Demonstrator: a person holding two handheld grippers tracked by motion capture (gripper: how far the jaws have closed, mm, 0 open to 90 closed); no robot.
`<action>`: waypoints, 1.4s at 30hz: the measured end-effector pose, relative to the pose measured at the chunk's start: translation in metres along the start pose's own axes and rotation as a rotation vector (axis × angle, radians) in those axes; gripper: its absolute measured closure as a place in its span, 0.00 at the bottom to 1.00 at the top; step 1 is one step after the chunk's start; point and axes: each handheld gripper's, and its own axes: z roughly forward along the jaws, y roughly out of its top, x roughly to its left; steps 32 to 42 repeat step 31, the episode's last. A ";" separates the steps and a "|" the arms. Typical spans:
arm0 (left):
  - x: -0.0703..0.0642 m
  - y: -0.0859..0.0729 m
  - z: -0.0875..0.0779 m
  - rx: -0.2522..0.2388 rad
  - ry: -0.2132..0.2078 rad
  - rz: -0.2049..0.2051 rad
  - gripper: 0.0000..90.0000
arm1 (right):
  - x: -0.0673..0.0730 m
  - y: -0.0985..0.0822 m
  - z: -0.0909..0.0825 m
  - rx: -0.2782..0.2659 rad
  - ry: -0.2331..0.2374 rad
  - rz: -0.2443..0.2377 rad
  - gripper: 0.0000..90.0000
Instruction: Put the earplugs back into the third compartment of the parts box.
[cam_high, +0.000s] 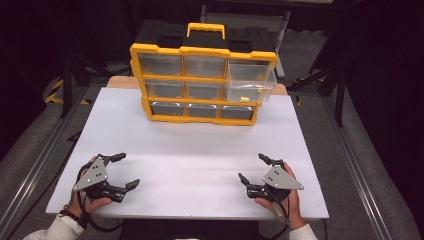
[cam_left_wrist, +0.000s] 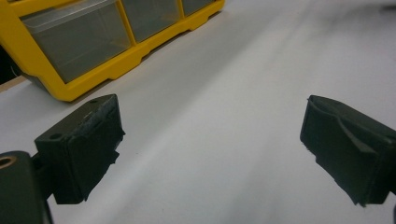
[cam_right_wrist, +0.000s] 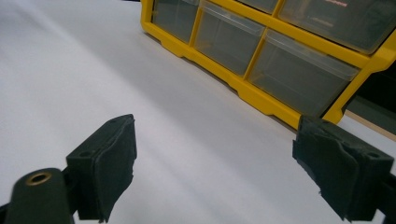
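Observation:
A yellow drawer cabinet (cam_high: 200, 85) with clear drawers stands at the far side of the white table (cam_high: 185, 150). Its top right drawer (cam_high: 250, 82) is pulled out, and a small yellow item (cam_high: 244, 98) lies inside it. My left gripper (cam_high: 128, 171) rests near the front left of the table, open, with nothing between its jaws. My right gripper (cam_high: 252, 167) rests near the front right, also open and empty. The cabinet's lower drawers (cam_left_wrist: 77, 39) appear at the upper left of the left gripper view, and the cabinet's bottom row (cam_right_wrist: 261, 51) crosses the top of the right gripper view.
White tabletop stretches between the grippers and the cabinet. A black carry handle section with a yellow handle (cam_high: 205, 29) tops the cabinet. Metal rails (cam_high: 350, 160) run along both sides of the table, with dark stands behind.

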 end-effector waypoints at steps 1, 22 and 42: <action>0.000 0.000 0.000 0.001 -0.004 -0.001 0.08 | 0.000 0.000 0.000 0.001 0.000 0.001 0.16; 0.001 0.000 0.003 0.023 0.009 0.008 0.08 | 0.001 -0.003 0.005 0.042 0.019 -0.035 0.17; -0.001 0.004 0.007 0.027 0.016 0.025 0.08 | 0.003 -0.007 0.001 0.042 0.010 -0.038 0.18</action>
